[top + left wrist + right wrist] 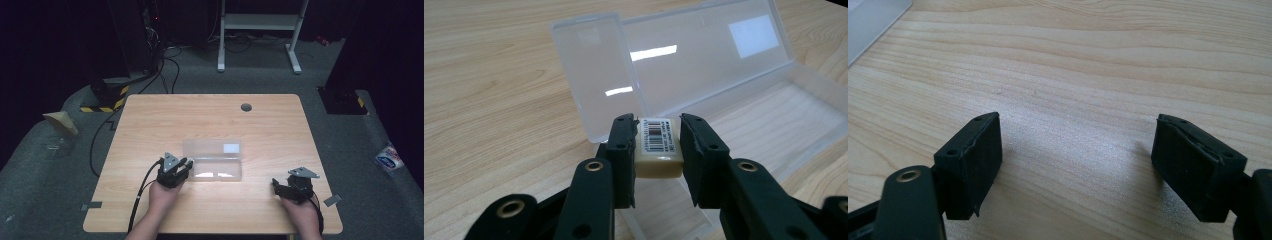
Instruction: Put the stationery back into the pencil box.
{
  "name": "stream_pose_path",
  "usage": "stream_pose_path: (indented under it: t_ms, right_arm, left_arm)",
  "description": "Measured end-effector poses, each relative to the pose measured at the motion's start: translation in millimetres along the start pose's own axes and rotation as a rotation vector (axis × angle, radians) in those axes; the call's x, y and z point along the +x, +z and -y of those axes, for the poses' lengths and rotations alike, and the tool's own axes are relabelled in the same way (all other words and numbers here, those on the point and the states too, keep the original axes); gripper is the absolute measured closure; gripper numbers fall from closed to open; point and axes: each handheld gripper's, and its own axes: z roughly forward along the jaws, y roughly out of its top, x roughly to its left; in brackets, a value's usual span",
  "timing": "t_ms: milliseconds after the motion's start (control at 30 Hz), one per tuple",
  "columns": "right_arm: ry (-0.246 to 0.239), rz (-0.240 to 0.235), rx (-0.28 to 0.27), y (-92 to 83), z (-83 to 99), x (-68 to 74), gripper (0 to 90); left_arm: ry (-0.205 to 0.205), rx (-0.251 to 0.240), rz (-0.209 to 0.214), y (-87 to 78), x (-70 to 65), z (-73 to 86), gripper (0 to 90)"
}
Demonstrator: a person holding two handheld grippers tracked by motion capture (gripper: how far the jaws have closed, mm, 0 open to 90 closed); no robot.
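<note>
A clear plastic box (214, 167) lies open in the middle of the table, its lid (704, 55) standing up behind the tray. My left gripper (186, 164) is at the box's left end, shut on a small cream eraser (658, 150) with a barcode label. In the left gripper view the eraser hangs just over the near left corner of the tray (794, 115). My right gripper (276, 184) rests low over bare wood near the front right of the table. Its jaws stand wide open with nothing between them, as its own view shows (1075, 165).
The wooden table (150, 125) has a round grey cable hole (246, 107) near its far edge. A corner of the clear box (868, 22) shows at the upper left of the right gripper view. Beyond the table are dark floor, cables and a white frame (260, 22).
</note>
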Motion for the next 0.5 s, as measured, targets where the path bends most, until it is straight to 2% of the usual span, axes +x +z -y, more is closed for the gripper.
stream_pose_path:
  t_ms: [500]
  right_arm:
    - [-0.003,0.000,-0.001,0.1,0.0,-0.2,19.9]
  left_arm:
    - [0.024,0.025,-0.037,3.9,-2.5,2.4,67.7]
